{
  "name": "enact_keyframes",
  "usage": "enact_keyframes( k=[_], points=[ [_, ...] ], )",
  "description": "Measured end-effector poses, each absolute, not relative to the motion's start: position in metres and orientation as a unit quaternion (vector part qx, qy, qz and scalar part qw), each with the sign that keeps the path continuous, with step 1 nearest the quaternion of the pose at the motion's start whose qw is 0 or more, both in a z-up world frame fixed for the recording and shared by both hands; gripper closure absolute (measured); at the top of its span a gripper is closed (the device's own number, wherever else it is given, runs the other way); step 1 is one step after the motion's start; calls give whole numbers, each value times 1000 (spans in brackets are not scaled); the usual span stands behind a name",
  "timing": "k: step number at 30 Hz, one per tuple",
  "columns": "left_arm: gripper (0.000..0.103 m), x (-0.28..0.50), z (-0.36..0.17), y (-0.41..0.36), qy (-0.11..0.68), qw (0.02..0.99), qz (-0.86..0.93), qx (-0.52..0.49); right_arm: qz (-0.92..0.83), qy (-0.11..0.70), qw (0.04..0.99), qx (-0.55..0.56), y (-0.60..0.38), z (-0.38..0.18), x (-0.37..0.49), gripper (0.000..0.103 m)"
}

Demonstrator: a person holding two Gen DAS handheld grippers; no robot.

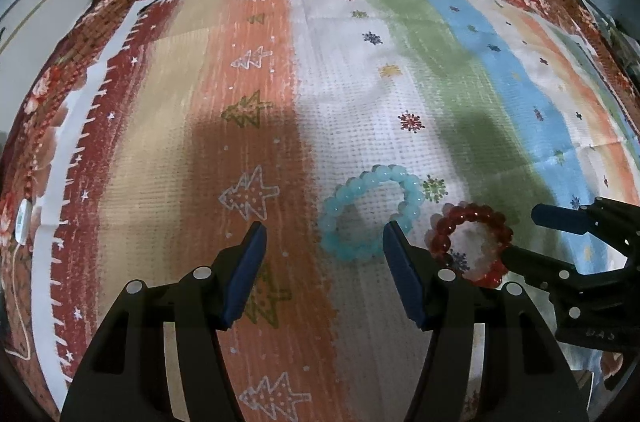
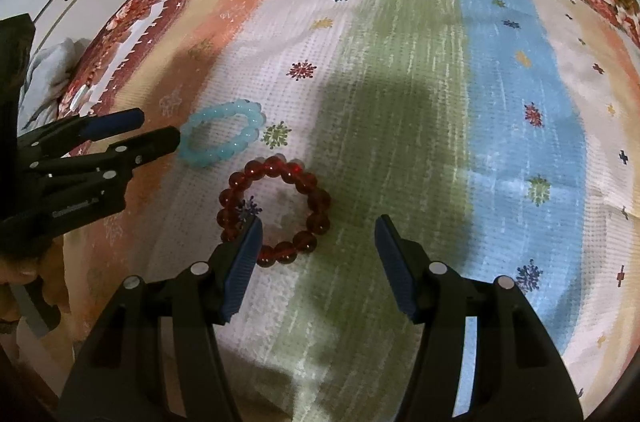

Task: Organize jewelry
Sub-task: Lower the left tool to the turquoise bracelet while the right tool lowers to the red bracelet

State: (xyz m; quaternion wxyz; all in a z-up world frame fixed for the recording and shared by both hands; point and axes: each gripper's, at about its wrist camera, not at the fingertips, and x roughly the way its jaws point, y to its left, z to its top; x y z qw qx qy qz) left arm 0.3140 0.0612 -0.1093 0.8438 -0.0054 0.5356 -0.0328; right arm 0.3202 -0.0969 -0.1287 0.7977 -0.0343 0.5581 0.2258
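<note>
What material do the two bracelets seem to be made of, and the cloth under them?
Blue bracelet: round milky beads, translucent, probably glass or plastic. Red bracelet: clear dark-red beads with bright highlights, glossy, likely glass or resin. Cloth: soft fabric with a waffle-like grid texture and printed stripes.

Occlusions and cut-offs
Red bracelet: near arc hidden behind left gripper's finger. Right-wrist view: small white object at far-left cloth edge, unidentifiable.
</note>
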Motion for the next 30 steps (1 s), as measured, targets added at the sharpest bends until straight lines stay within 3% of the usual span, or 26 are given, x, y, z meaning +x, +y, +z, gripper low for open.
enact_keyframes(
  k=[30],
  points=[
    [43,331,-140,54,557,829,-39,25,232,572,785,-55,-88,-146,327,40]
  ],
)
